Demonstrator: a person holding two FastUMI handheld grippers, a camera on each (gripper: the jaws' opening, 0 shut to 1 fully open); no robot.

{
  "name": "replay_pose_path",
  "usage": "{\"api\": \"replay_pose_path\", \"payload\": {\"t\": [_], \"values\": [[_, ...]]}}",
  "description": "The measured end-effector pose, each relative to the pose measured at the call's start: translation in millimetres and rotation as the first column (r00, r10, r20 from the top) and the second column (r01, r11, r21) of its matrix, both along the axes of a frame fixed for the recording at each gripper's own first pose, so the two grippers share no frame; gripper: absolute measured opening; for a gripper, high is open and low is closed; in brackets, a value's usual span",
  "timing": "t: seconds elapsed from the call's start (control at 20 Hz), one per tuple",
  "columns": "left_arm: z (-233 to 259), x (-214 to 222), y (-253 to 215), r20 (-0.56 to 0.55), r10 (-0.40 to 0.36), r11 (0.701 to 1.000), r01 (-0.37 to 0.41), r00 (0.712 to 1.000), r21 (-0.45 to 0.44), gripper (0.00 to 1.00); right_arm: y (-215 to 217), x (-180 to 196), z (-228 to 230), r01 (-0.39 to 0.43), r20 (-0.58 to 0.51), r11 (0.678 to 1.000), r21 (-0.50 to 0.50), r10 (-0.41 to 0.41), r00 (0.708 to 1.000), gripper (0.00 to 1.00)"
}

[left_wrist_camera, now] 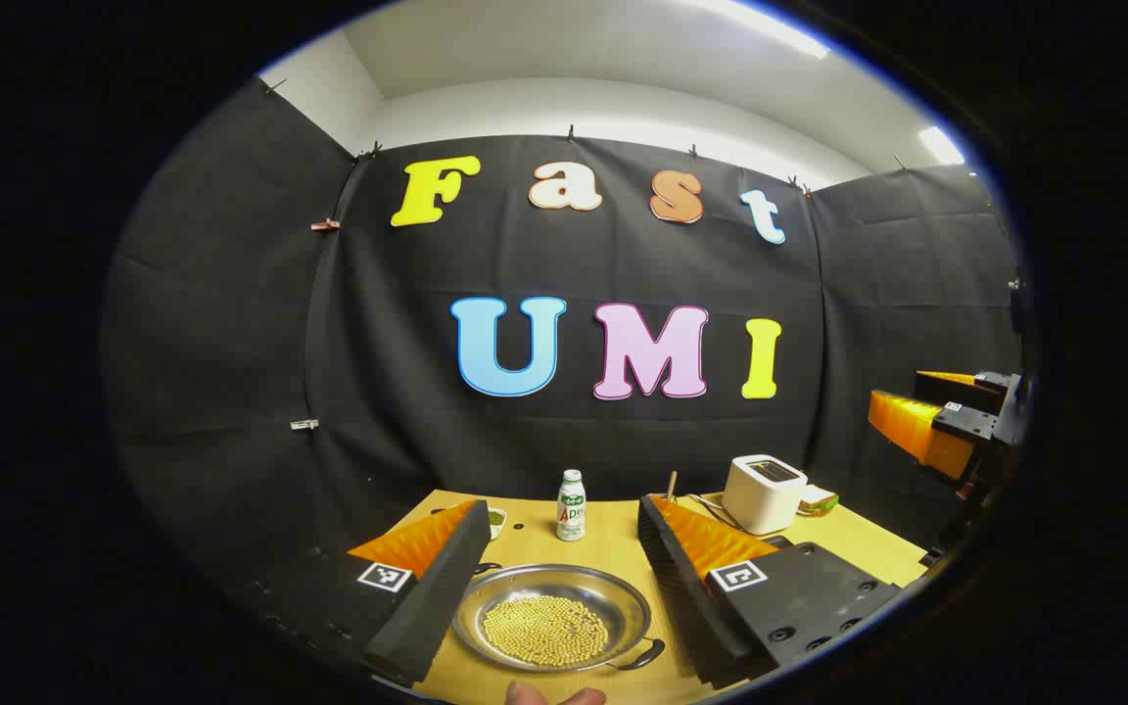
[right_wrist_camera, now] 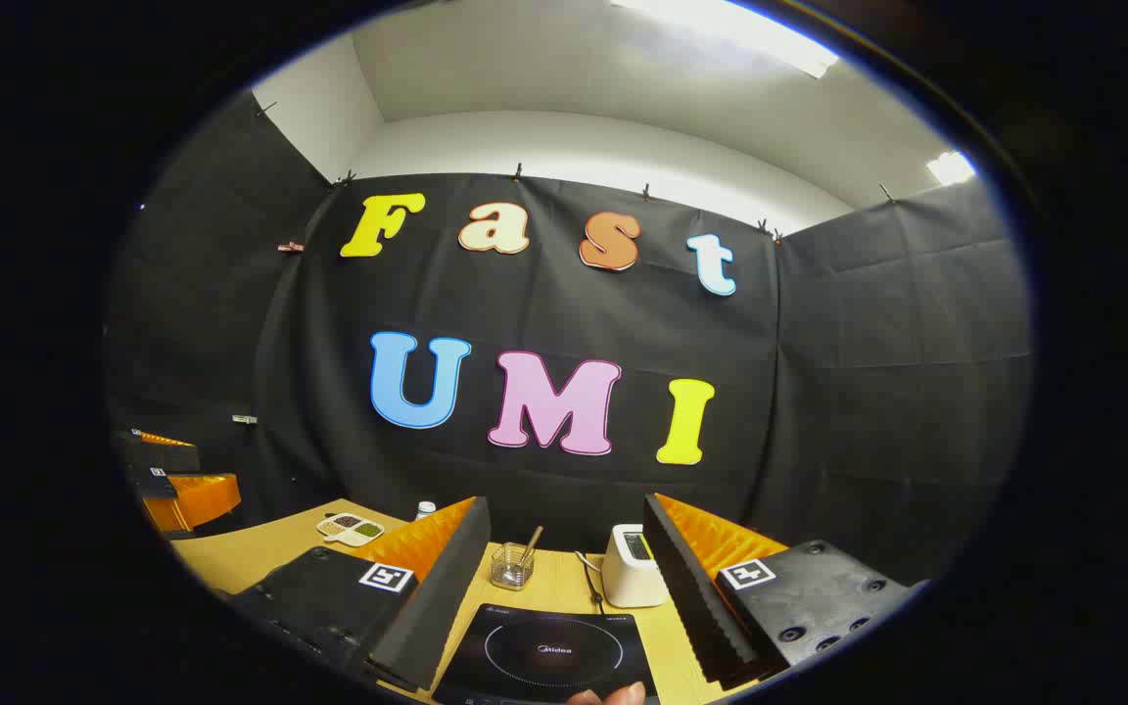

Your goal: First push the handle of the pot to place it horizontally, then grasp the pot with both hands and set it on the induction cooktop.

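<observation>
Steel pot (left_wrist_camera: 552,618), shallow and round, lying flat on the wooden table (left_wrist_camera: 613,539) in the left gripper view, framed between the spread fingers of the left gripper (left_wrist_camera: 554,578); fingers wide apart, touching nothing. Pale yellow beans (left_wrist_camera: 544,631) heaped in the pot's middle. Dark loop handle (left_wrist_camera: 644,654) at the pot's near right edge, lying roughly level with the rim and pointing right and toward the camera; a second small handle (left_wrist_camera: 486,567) just visible at the far left rim, so the long axis runs from far left to near right. Fingertips of a hand (left_wrist_camera: 554,696) at the very bottom edge, just near of the pot.

Behind the pot: small white bottle (left_wrist_camera: 571,505) upright; a small dish (left_wrist_camera: 495,519) to its left, partly hidden by the left finger. Farther right, white toaster (left_wrist_camera: 765,492) near the table's back edge, a wooden stick (left_wrist_camera: 671,487) just left of it. Other gripper (left_wrist_camera: 946,421) far right, raised above table level, state not clear from here.

Right gripper view: black induction cooktop (right_wrist_camera: 549,654) flat on the table, between the fingers of the right gripper (right_wrist_camera: 564,587), also wide and holding nothing. Beyond it, clear glass cup (right_wrist_camera: 511,566) with a stick leaning in it, toaster (right_wrist_camera: 631,566) with its cord beside it. Divided snack tray (right_wrist_camera: 351,529) and a bottle cap (right_wrist_camera: 424,509) far left; other gripper (right_wrist_camera: 177,480) at the left edge.
</observation>
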State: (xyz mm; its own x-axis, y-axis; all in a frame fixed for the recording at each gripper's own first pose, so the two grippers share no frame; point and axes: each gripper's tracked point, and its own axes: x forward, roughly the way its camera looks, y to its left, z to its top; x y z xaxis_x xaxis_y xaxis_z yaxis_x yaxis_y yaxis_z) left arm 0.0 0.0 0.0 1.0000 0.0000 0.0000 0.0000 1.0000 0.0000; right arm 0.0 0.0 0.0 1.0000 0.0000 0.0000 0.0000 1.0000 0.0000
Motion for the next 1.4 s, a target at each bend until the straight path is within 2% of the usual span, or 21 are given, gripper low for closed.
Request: {"api": "replay_pose_path", "payload": {"t": [0.25, 0.55, 0.8, 1.05, 1.25, 1.3, 1.4], "values": [[-1, 2, -5, 0.006, -0.019, 1.000, 0.020, 1.000, -0.022, 0.95, -1, -1, -3, 0.017, -0.005, 1.000, -0.026, -0.018, 1.000, 0.96], [-3, 6, -2, -0.005, -0.018, 1.000, 0.018, 1.000, -0.016, 0.95, -3, -3, -4, 0.034, -0.006, 0.999, 0.002, -0.034, 0.999, 0.96], [-3, 5, -6, -0.004, -0.024, 1.000, 0.024, 1.000, -0.007, 0.95, -11, -4, 8, 0.051, 0.041, 0.999, -0.005, -0.051, 0.998, 0.98], [-3, 1, -7, -0.004, -0.024, 1.000, 0.024, 1.000, -0.009, 0.95, -4, -6, -3, 0.032, 0.003, 0.998, 0.045, -0.032, 0.999, 0.98], [1, -1, 0, 0.008, 0.004, 1.000, -0.004, 1.000, -0.013, 0.95, -5, -5, 1, 0.033, 0.018, 0.999, 0.028, -0.034, 0.999, 0.98], [0, -1, -3, 0.009, -0.012, 1.000, 0.012, 1.000, -0.012, 0.95, -4, -4, 2, 0.030, 0.020, 0.999, 0.025, -0.030, 0.999, 0.98], [1, -5, -6, 0.007, -0.042, 0.999, 0.042, 0.999, 0.008, 0.59, -3, -4, 0, 0.025, 0.016, 0.999, 0.024, -0.025, 1.000, 0.98]]}}
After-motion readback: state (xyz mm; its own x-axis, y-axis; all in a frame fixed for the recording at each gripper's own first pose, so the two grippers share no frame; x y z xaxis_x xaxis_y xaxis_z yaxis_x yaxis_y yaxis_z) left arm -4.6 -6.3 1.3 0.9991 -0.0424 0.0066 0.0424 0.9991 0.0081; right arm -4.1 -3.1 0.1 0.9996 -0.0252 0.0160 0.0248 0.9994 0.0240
